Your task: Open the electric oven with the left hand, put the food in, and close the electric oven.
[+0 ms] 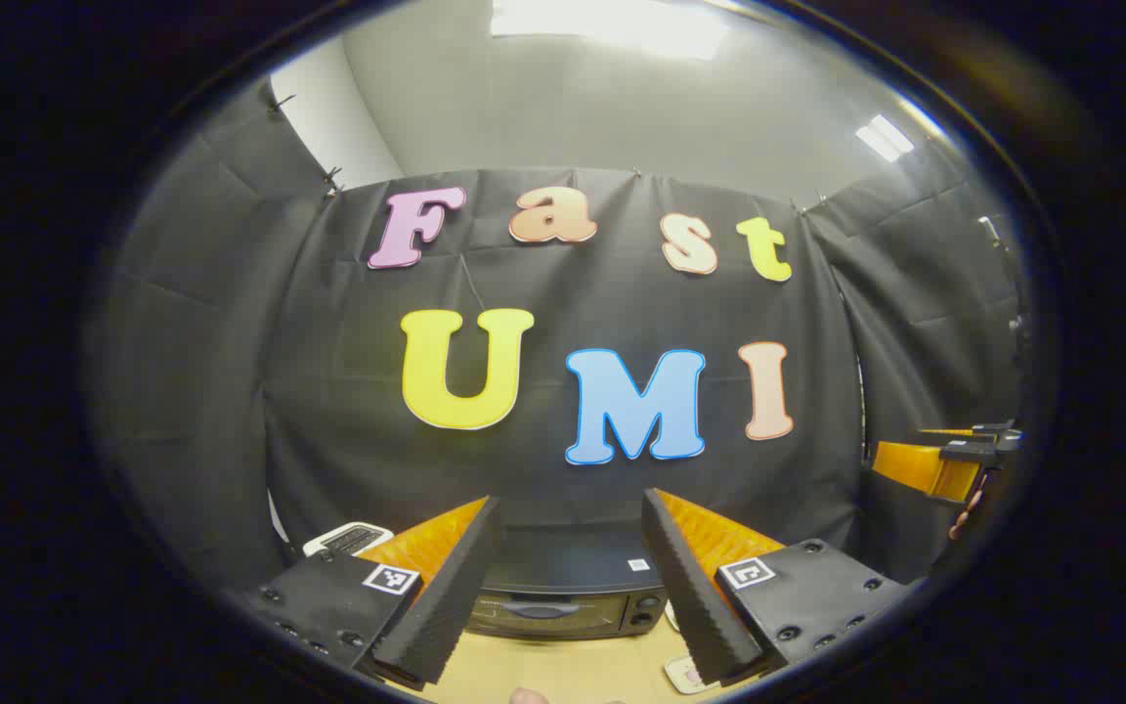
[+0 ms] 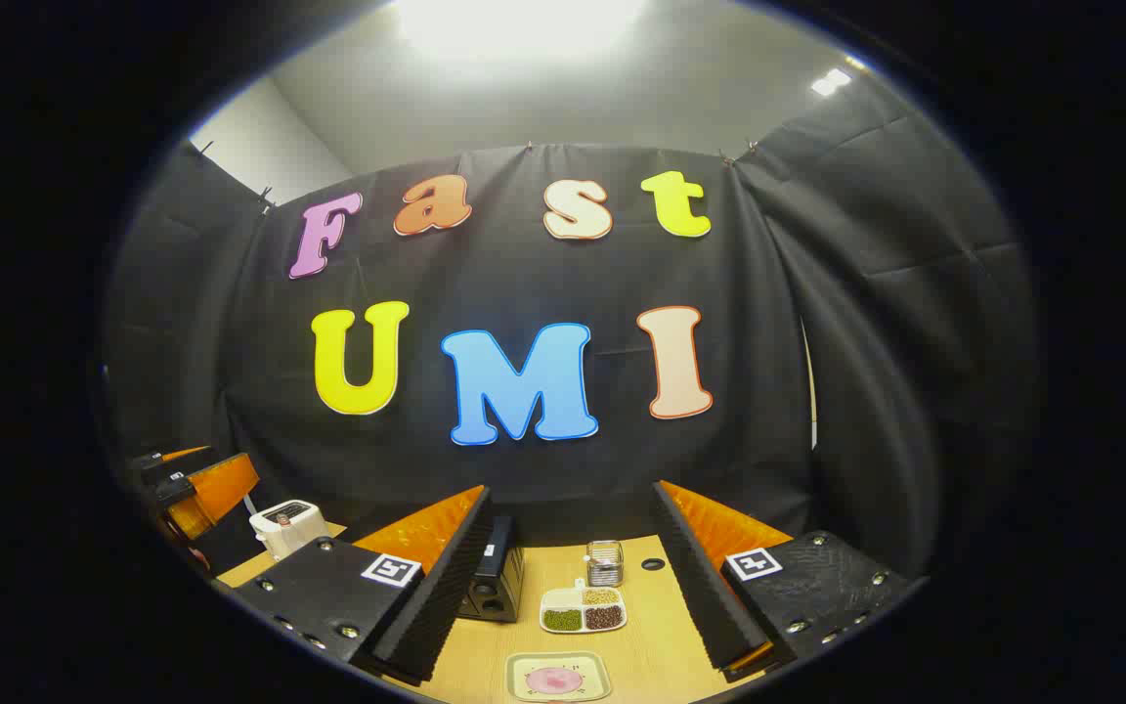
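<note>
Well, I see the electric oven [image 1: 563, 596] shut on the table [image 1: 563, 670], half hidden between my left gripper [image 1: 571, 587] fingers.
Both grippers' jaws stand apart (empty); the right gripper [image 2: 573, 587] frames a divided dish [image 2: 583, 610] of beans and a plate [image 2: 558, 677] of pink food [image 2: 553, 680], cut off below.

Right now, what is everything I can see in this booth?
Electric oven: one, black, door closed, at the table's back, between the left gripper's fingers in its view.
Food plate: one, pale square plate with pink food, table's near edge.
Divided dish: one, white, holding green, brown and tan grains, mid-table.
Wire basket: one, metal, behind the divided dish.
White appliance: one, table's left end.
Table: one, light wood.
Left gripper: open, empty, facing the oven.
Right gripper: open, empty, above the table.
</note>
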Tool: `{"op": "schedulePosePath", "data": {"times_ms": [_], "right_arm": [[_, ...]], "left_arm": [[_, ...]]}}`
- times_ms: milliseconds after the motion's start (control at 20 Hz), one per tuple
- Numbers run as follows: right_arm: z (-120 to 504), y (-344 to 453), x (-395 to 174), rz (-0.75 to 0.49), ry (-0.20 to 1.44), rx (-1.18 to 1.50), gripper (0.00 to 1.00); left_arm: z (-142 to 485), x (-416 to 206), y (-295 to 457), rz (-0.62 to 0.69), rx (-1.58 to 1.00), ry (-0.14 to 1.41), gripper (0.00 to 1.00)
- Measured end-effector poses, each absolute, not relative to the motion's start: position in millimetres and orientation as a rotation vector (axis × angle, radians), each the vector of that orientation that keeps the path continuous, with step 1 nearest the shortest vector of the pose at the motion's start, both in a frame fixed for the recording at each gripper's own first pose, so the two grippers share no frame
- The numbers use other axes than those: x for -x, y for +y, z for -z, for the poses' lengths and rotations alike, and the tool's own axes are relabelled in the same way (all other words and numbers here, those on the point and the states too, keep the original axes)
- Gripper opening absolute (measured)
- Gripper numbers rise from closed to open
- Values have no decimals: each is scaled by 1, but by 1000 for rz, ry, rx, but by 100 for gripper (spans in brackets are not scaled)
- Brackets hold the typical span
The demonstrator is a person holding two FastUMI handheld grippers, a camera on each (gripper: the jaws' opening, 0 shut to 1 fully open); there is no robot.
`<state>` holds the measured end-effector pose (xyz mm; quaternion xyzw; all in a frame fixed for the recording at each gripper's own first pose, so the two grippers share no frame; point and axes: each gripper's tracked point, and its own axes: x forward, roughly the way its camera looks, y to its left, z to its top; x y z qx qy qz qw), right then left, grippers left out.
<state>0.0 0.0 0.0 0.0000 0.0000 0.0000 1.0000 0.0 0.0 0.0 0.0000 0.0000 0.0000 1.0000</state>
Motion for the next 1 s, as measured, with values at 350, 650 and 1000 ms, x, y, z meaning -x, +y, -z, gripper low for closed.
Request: {"op": "schedulePosePath", "data": {"times_ms": [350, 650, 1000], "right_arm": [[0, -4, -3, 3, -7, -2, 98], [3, -9, -5, 9, 2, 9, 98], [11, -7, -13, 7, 11, -4, 98]], "left_arm": [[-3, -7, -8, 15, -3, -3, 100], [-3, -8, -9, 11, -4, -4, 100], [10, -20, -4, 8, -8, 26, 100]]}}
